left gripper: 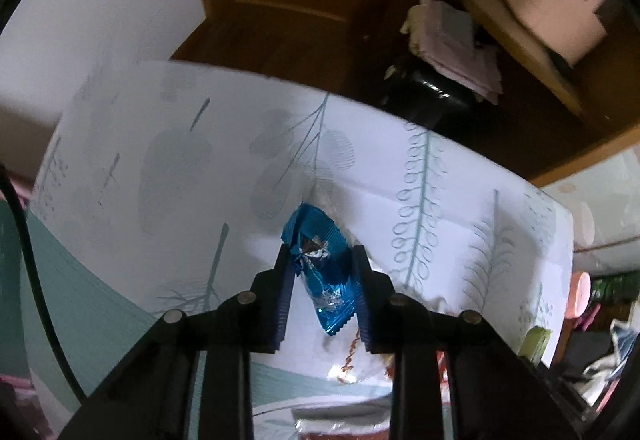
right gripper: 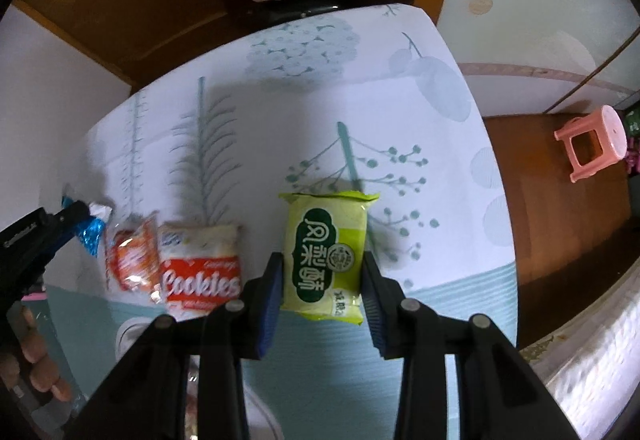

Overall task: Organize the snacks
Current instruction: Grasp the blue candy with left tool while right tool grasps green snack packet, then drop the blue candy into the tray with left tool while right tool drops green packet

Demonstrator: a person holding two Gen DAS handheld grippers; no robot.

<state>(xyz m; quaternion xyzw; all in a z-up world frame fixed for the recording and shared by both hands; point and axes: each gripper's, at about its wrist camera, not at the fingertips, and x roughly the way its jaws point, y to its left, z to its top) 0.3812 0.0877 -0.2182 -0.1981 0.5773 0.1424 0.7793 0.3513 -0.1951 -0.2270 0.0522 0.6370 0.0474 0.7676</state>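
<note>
Left wrist view first: the left gripper [left gripper: 320, 260] is clamped down tight on a crinkly blue wrapper [left gripper: 320, 264], a small foil snack that's torn a bit near the top so some silver shows. The jaws squeeze it from both sides and it looks lifted off the desk [left gripper: 160, 167], which has a white cover with grey-green leaf prints. Past the far edge of the desk there's brown wood furniture and a pile of folded pink cloth [left gripper: 452, 47].

Right wrist view: the right gripper [right gripper: 322, 272] has its pads pressed against both sides of a green packet [right gripper: 330, 252] with dark green characters on it, so it's closed on that one. The packet sits toward the near edge of the desk, about the middle. Just beside it on the left-hand side lies a red and white "Cookies" pack [right gripper: 202, 272], and touching that, an orange packet [right gripper: 132, 260], kinda blurry. Further toward the left edge, the left gripper shows up pinching the blue wrapper, with fingers [right gripper: 38, 360] on its handle. A pink stool [right gripper: 592, 141] stands on the floor, well apart from the desk.
</note>
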